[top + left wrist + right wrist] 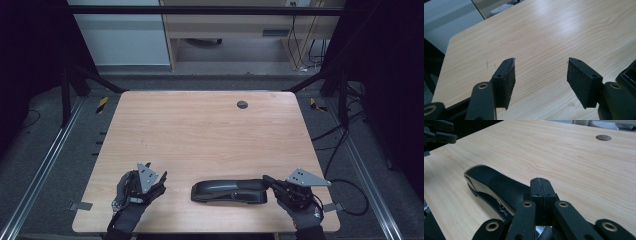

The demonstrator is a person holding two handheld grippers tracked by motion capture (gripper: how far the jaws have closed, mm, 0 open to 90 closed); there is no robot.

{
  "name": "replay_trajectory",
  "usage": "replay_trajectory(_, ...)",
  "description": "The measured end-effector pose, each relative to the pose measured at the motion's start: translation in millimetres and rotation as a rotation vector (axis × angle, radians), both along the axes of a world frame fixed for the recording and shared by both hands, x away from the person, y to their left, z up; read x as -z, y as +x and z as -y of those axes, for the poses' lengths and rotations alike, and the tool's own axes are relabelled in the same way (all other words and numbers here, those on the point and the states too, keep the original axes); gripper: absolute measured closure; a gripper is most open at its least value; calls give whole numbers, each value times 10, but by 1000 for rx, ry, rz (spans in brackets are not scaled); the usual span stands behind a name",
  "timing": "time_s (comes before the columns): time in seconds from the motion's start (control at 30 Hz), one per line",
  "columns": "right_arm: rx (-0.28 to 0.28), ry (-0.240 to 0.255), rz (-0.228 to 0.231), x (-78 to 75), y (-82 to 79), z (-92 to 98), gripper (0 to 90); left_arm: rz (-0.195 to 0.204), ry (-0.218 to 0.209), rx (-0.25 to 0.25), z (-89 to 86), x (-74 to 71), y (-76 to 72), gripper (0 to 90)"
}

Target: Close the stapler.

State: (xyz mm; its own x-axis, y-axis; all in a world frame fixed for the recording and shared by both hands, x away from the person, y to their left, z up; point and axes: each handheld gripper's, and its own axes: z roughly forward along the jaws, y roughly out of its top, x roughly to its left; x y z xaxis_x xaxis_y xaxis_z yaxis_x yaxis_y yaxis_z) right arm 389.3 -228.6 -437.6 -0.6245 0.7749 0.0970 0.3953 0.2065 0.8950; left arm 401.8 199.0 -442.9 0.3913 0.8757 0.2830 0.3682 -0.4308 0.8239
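Nearest the person's edge of the wooden surface (200, 130), the right gripper (268, 181) sits at the right end of a black stapler (229, 191). Its pads are pressed flat together with nothing between them, resting against or just over the stapler's rear; whether they actually touch it cannot be told. In the right gripper view the stapler (496, 187) stretches away from those closed pads, its rounded nose pointing toward the left gripper (441, 135) further off.

The left gripper (161, 180) hovers low just beside the stapler's nose, apart from it, its jaws standing open over bare wood, a corner of the dark stapler (630, 75) at the picture's edge.

The stapler looks like a long, stiff desk model, probably fairly heavy, with glossy plastic that may slip under the pads. The hinged top arm can spring or pivot, so a squeeze top to bottom risks firing it. A steadier hold is across the flanks near the middle, where the matte band offers more friction.

Further back, a small round grommet (242, 104) is set in the surface.
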Motion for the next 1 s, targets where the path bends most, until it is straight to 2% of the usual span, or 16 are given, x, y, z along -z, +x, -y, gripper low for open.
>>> replay_trajectory(0.2, 13, 8, -25, 87, -1, 10, 900, -34, -10, -21, -38, 65, 39, 389)
replay_trajectory(0.43, 24, -4, -45, 144, 2, 9, 900, -42, -4, -2, -13, 84, 38, 390)
replay_trajectory(0.5, 29, -21, -58, 166, 5, 1, 900, -46, -3, -2, -10, 88, 39, 391)
replay_trajectory(0.77, 29, 0, -58, 192, 6, 17, 900, -52, -3, 3, -7, 93, 43, 393)
replay_trajectory(1.0, 31, -4, -58, 189, 2, 12, 900, -56, -2, 7, -6, 100, 46, 392)
